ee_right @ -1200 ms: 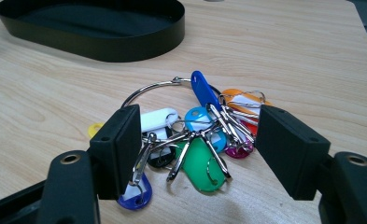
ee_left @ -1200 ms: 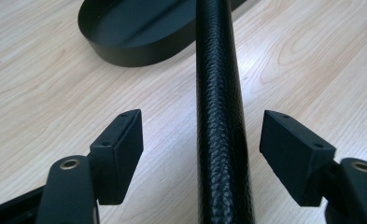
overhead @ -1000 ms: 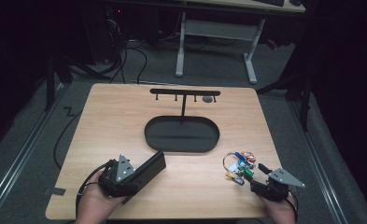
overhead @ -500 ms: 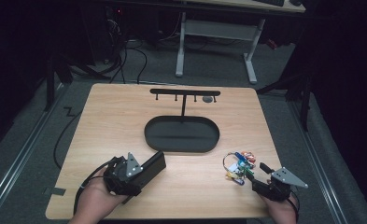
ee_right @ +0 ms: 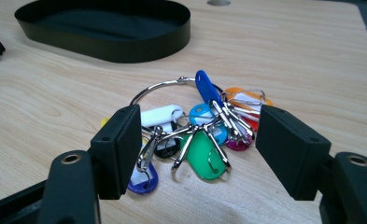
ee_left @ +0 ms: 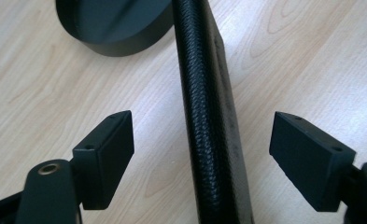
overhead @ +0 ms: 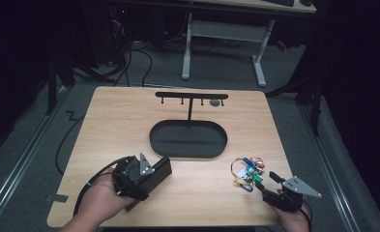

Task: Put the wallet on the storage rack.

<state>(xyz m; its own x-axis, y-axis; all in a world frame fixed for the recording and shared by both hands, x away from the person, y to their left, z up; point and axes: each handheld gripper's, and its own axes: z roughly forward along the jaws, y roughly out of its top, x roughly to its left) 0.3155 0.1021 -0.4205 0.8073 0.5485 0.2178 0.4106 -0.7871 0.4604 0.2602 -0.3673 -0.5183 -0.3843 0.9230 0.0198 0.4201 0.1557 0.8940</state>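
Comparing with the earlier frames, the left gripper (overhead: 159,170) has drawn slightly back from the oval tray (overhead: 188,153); its jaws have just been opening and now stand released, with the black wallet (ee_left: 209,116) lying between them on the table (overhead: 124,116), untouched. Right gripper (overhead: 266,181) is unchanged: jaws spread, flanking the key ring (ee_right: 195,126) without contact, right of the tray.

Table (overhead: 129,116) evenly lit from above, dark surroundings, soft shadows, gripper views sharp, slightly blurred near edges
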